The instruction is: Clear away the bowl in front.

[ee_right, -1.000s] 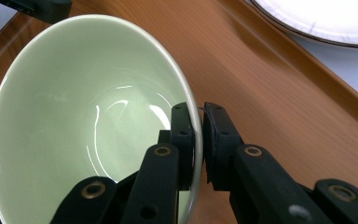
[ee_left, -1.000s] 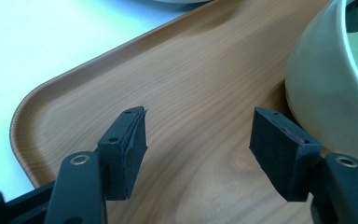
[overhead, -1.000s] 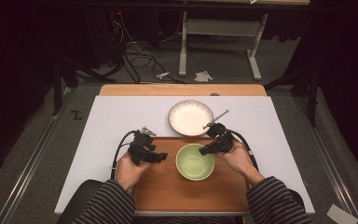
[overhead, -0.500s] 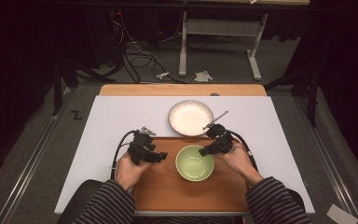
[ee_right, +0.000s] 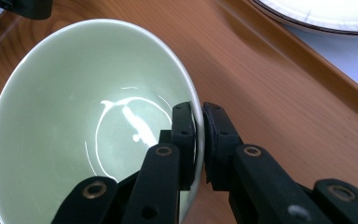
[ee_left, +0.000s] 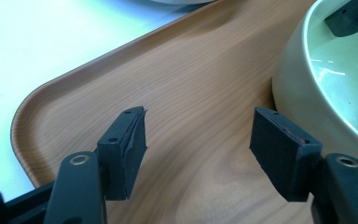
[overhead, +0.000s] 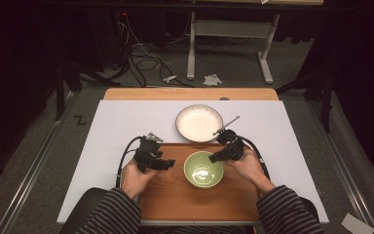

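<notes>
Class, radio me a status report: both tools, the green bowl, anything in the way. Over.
Right tool shut on green bowl rim, bowl on wooden tray. Left tool open, empty, above tray beside bowl. White plate beyond tray, apart. Nothing blocking.

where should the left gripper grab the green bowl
On the rim, at the side nearest the left gripper. The green bowl stands upright on the wooden tray with its thin lip exposed, so one jaw inside and one outside should work, mirroring how the right gripper pinches the opposite rim.
</notes>
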A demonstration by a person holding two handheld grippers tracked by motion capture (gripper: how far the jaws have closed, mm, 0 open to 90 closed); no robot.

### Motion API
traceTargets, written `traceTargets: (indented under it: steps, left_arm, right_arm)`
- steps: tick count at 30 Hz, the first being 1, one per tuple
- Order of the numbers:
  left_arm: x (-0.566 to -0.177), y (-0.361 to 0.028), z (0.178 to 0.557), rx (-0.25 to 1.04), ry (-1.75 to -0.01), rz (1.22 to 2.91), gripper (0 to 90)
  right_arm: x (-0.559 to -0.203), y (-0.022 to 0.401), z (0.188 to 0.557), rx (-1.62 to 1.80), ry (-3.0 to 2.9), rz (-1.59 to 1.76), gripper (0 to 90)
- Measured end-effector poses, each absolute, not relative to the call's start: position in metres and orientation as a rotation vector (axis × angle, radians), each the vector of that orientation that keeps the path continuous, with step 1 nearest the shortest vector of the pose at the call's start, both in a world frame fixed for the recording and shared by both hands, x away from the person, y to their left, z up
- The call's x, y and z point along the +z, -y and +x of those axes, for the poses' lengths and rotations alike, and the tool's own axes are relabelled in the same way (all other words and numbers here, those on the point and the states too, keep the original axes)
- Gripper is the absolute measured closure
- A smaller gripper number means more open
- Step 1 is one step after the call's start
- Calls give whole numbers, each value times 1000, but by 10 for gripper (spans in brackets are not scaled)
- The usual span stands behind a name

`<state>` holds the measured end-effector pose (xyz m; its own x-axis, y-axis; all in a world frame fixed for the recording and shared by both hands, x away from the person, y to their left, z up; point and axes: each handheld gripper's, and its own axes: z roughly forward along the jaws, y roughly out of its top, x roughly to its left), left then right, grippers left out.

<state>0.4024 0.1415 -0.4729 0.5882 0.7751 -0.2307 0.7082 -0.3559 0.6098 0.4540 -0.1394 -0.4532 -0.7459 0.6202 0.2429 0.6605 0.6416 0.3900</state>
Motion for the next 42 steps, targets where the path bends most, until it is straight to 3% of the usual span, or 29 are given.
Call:
traceTargets:
  steps: [13, 22, 25, 31, 42]
  left_arm:
    - [-473, -142, 403, 132, -1176, 2130, 354]
    - [-473, -142, 403, 126, -1177, 2128, 353]
    - [-473, -142, 403, 122, -1178, 2132, 353]
    - [-473, -143, 404, 117, -1191, 2126, 351]
    - [-473, -142, 404, 114, -1220, 2127, 327]
  right_arm:
    - [-455, 139, 453, -712, 2786, -1072, 852]
    - [-455, 137, 452, -723, 2789, -1065, 756]
    - [-453, 138, 452, -748, 2781, -1075, 653]
    - [-448, 144, 451, -794, 2781, -1106, 568]
    - [-437, 150, 445, -864, 2801, -1122, 515]
